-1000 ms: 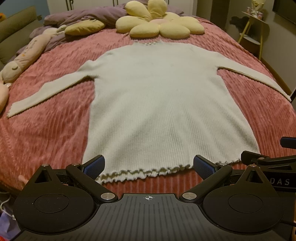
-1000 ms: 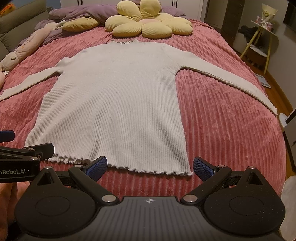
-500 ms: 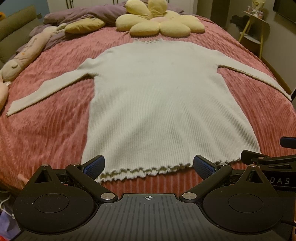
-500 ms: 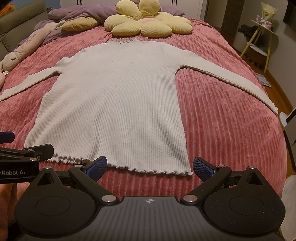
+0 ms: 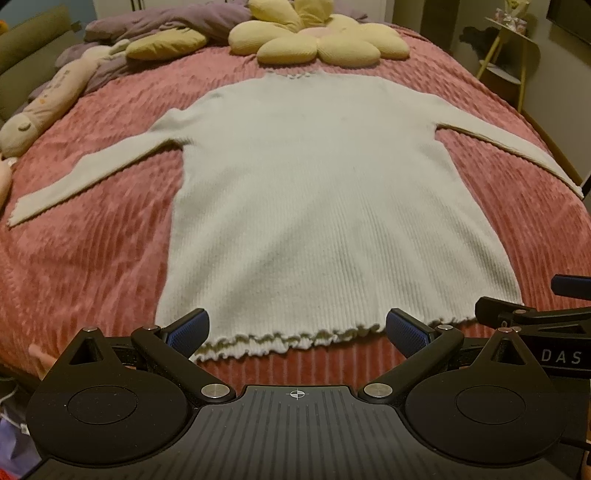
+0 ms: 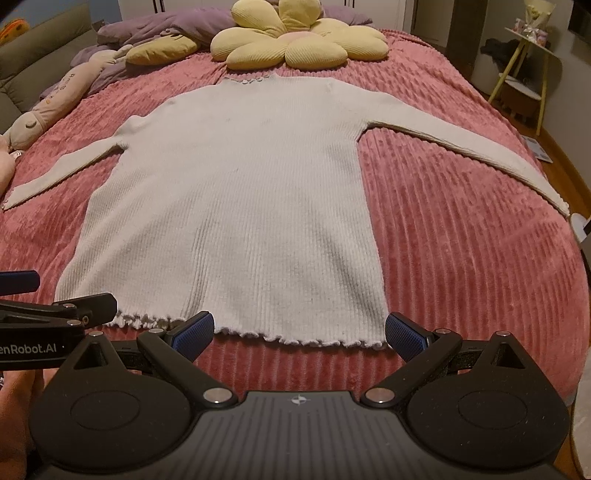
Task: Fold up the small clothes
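Lying flat, sweater [image 5: 317, 192] long axis runs hem-near, collar-far.

A sweater [image 5: 314, 206] lies flat on the bedspread [image 5: 92, 266], its collar at 12 o'clock just before a flower cushion [image 5: 317, 40]. Sleeves reach toward 9 and 3 o'clock; a plush toy [image 5: 40, 110] lies at 10 o'clock

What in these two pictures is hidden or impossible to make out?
- Cream ribbed knit sweater: underside hidden, lying flat on the pink corduroy bedspread.
- Its hem corner, left wrist view: behind the left gripper's blue pad.
- Items on the yellow-legged side table: too small.
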Available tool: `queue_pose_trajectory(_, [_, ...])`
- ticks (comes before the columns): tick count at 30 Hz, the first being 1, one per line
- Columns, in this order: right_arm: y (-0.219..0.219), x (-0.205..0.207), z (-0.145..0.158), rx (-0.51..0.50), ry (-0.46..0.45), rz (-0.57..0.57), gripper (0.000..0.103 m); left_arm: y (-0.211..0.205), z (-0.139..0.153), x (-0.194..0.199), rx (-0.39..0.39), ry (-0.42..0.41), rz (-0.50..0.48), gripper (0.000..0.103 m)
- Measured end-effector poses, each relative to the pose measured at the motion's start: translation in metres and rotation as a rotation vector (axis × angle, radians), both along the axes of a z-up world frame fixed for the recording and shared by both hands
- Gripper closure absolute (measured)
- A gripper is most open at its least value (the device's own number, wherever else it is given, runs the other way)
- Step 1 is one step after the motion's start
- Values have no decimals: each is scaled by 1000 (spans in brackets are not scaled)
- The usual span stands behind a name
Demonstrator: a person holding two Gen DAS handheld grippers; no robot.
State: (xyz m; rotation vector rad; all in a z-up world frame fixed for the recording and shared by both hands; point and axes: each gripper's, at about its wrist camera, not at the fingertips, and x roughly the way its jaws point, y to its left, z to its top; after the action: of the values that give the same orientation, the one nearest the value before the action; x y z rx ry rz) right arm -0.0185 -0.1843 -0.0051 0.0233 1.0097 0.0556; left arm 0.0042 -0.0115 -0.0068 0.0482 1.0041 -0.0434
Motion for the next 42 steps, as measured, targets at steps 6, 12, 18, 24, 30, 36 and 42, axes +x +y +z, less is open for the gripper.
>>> queue_pose_trajectory(6, [-21, 1, -1, 161, -121, -3, 4, 1, -3, 9, -4, -4, 5, 0])
queue_pose_trajectory(12, [-83, 37, -18, 358, -158, -105, 4, 0, -7, 48, -5, -51, 11, 0])
queue_pose_trajectory(18, [-203, 85, -32, 556, -307, -447, 4, -7, -18, 107, -43, -112, 17, 0])
queue_pose_trajectory(24, [-312, 120, -64, 647, -355, -781, 24, -18, -48, 150, 18, -118, 47, 0])
queue_pose_trajectory(30, [-367, 130, -103, 750, -341, -982, 60, -13, -76, 166, -31, -24, 79, 0])
queue_pose_trajectory(36, [-389, 145, -120, 778, -372, -1069, 76, -11, -86, 166, -33, -24, 64, 0])
queue_pose_trajectory(42, [-383, 164, -101, 589, -354, -989, 94, -10, -89, 168, -34, -17, 42, 0])
